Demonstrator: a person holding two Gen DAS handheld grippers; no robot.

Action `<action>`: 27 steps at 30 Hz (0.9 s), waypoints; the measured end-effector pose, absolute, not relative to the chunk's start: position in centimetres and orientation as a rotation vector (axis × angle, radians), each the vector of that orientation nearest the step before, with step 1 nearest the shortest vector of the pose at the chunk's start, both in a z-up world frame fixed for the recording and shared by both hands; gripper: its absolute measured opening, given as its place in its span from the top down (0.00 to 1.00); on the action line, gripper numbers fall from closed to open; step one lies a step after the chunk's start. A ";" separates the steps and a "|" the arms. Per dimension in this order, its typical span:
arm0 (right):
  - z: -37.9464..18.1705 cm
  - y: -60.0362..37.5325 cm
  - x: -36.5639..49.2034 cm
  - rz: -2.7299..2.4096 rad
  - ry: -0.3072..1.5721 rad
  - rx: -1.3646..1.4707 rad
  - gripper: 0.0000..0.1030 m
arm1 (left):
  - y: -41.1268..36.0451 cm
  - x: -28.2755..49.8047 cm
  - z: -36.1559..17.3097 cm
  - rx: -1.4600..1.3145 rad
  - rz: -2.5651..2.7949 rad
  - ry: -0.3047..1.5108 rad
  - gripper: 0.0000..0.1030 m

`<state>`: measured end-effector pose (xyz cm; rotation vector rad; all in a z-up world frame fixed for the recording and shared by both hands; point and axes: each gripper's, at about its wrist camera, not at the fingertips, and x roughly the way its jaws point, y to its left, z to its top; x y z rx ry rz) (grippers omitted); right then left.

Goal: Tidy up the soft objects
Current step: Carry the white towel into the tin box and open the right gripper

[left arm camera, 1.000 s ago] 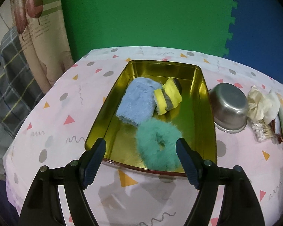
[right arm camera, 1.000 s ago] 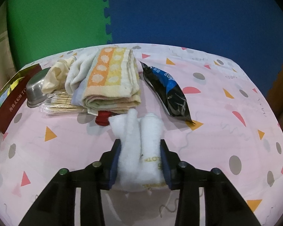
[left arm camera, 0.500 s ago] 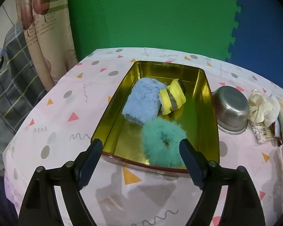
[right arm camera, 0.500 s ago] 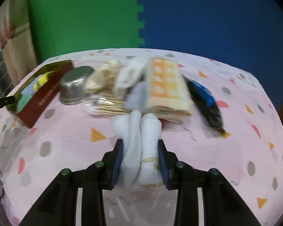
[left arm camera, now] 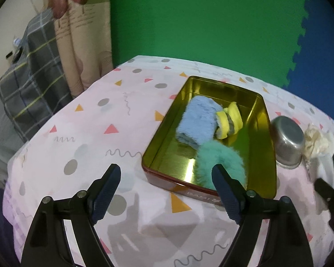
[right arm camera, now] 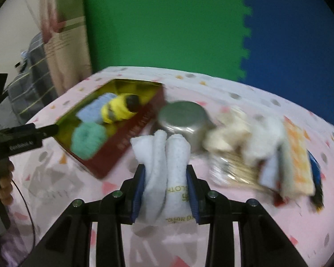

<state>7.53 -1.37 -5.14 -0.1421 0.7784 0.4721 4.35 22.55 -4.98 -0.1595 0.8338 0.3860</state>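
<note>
Table draped in a pale pink cloth with triangles, dots and squiggles (left arm camera: 82, 133); green and blue foam mats behind. Gold-lined rectangular metal tin with dark red outer walls (left arm camera: 162, 142) sits on the cloth. Inside it: a fluffy light-blue folded cloth (left arm camera: 196, 122) toward the far end, a rolled yellow-and-grey sock (left arm camera: 229, 121) touching it on the right, and a furry teal ring-shaped scrunchie (left arm camera: 220, 162) at the near end. Left gripper (left arm camera: 167, 189) hovers over the cloth just in front of the tin's near wall; its jaws have just been opening and now stand wide apart, nothing between them. Upturned steel bowl (left arm camera: 287, 142) stands just beside the tin's right wall, with a crumpled cream fabric piece (left arm camera: 316, 142) beyond it. Right gripper (right arm camera: 165, 187) is clenched on a rolled white hotel towel with gold lettering (right arm camera: 167, 166), both blue pads pressing its sides, the roll sticking out forward above the table. In the right wrist view, blurred, the towel is in front of the bowl, tin to its left. To the right lies a pile: a packet of wooden sticks (right arm camera: 231, 169), a folded orange-patterned towel (right arm camera: 298, 155), other items unclear. A person's fingers (right arm camera: 5, 184) show at the left edge.
</note>
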 end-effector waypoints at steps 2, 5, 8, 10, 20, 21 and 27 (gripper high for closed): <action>-4.8 0.7 7.9 0.508 0.773 -0.148 0.66 | 23.0 4.2 -5.0 -0.177 0.403 0.830 0.20; -4.4 3.0 8.7 0.547 0.770 -0.156 0.66 | 23.7 4.2 -5.1 -0.199 0.420 0.831 0.20; -4.2 5.3 9.5 0.575 0.769 -0.173 0.66 | 24.2 4.1 -5.1 -0.219 0.436 0.827 0.20; -4.1 6.7 9.9 0.585 0.761 -0.192 0.66 | 24.4 4.1 -5.1 -0.230 0.437 0.826 0.20; -5.0 12.2 12.0 0.635 0.767 -0.236 0.62 | 24.4 4.1 -5.1 -0.237 0.423 0.823 0.20; -5.3 12.4 12.2 0.639 0.774 -0.236 0.62 | 24.5 4.1 -5.1 -0.235 0.422 0.825 0.20; -6.0 12.3 12.7 0.634 0.782 -0.240 0.52 | 24.5 4.2 -5.3 -0.249 0.416 0.831 0.20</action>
